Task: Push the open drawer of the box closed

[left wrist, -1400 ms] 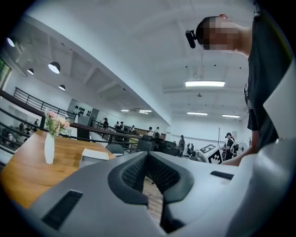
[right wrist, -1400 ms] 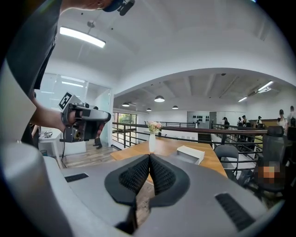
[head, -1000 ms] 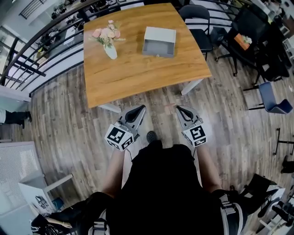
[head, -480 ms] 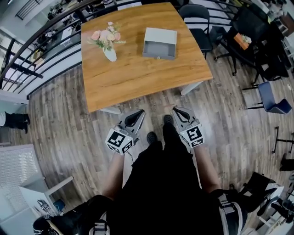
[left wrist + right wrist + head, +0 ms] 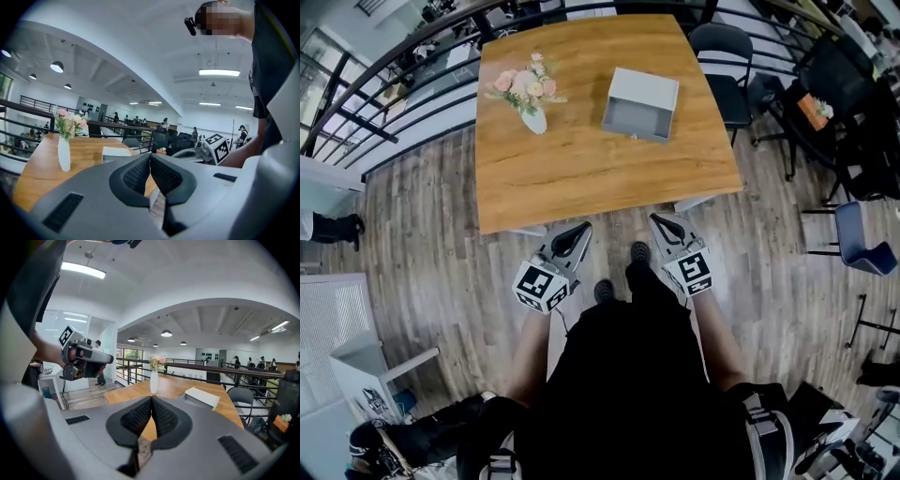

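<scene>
1. Drawer of the grey box: pulled out toward the person, with its front panel facing the near edge of the bench. The box sits on the far right part of the bench, well apart from both grippers.
2. Vase of flowers: stands to the left of the box and apart from it. Judged to be outside the push line.
3. Left gripper: jaws pressed together tip to tip, with nothing between them. It is held low in front of the body over the wooden floor, just short of the bench edge.
4. Right gripper: jaws likewise closed, nothing held. It has the same posture beside the left one and points at the bench.
5. Reading of the hold: closed jaws give one blunt, solid tip. That suits pressing on a flat drawer front, and this job needs no grasp.
6. Step in hand: approach. Nothing touches the box, and the drawer looks fully open, so the task is not yet begun.
7. Next move, as a judgement: reach across the bench, set a tip against the middle of the drawer front, and push away from the body along the drawer's line.
8. Risk: the box is unheld and may slide back instead of the drawer closing. An off-centre push could turn it, so bracing the rear with the other gripper may help.
</scene>
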`<state>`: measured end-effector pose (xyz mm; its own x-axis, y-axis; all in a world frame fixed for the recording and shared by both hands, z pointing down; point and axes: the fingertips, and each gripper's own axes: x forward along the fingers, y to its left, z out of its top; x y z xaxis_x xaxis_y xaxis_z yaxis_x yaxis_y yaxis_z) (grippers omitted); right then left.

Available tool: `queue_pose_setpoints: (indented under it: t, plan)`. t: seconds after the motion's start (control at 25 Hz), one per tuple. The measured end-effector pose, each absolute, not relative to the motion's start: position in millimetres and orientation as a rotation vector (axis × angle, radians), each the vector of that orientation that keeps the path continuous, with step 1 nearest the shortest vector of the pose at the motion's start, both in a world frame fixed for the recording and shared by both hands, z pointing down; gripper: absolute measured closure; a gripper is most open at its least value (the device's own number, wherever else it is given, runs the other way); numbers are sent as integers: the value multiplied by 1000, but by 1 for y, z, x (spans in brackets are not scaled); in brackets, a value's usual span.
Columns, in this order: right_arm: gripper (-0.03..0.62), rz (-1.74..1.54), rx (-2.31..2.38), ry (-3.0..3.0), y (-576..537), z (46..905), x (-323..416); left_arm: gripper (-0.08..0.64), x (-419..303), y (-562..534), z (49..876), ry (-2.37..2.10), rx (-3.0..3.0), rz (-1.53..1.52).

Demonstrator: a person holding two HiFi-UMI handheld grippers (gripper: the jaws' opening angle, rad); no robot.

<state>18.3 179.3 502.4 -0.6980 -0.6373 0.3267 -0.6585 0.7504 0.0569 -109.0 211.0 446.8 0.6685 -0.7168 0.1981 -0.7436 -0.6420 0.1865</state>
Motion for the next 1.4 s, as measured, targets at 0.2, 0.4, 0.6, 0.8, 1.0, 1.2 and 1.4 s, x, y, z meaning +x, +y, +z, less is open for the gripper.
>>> queue_pose_setpoints:
  t: [0.2, 0.4, 0.6, 0.8, 1.0, 1.2, 1.4]
  plan:
    - [575, 83, 910, -2652, 120, 500, 42, 537, -83, 156, 433, -1261, 2623, 130]
    - [575, 71, 823, -2687, 71, 496, 57, 537, -66, 117, 433, -1351, 2572, 143]
    - [575, 58, 767, -2696, 42, 501, 66, 537, -53, 96, 439, -1415, 2546, 190]
    - [575, 60, 706, -2675, 18, 511, 73, 537, -41, 75, 439, -1436, 2529, 206]
    - [575, 98, 729, -2695, -13, 515, 62, 537, -52, 54, 443, -1435, 2512, 242]
    - [575, 100, 740, -2671, -35, 523, 36, 537, -78, 25, 444, -1410, 2512, 229]
    - [575, 115, 838, -2613, -62, 530, 20, 537, -100, -12, 439, -1306, 2590, 238]
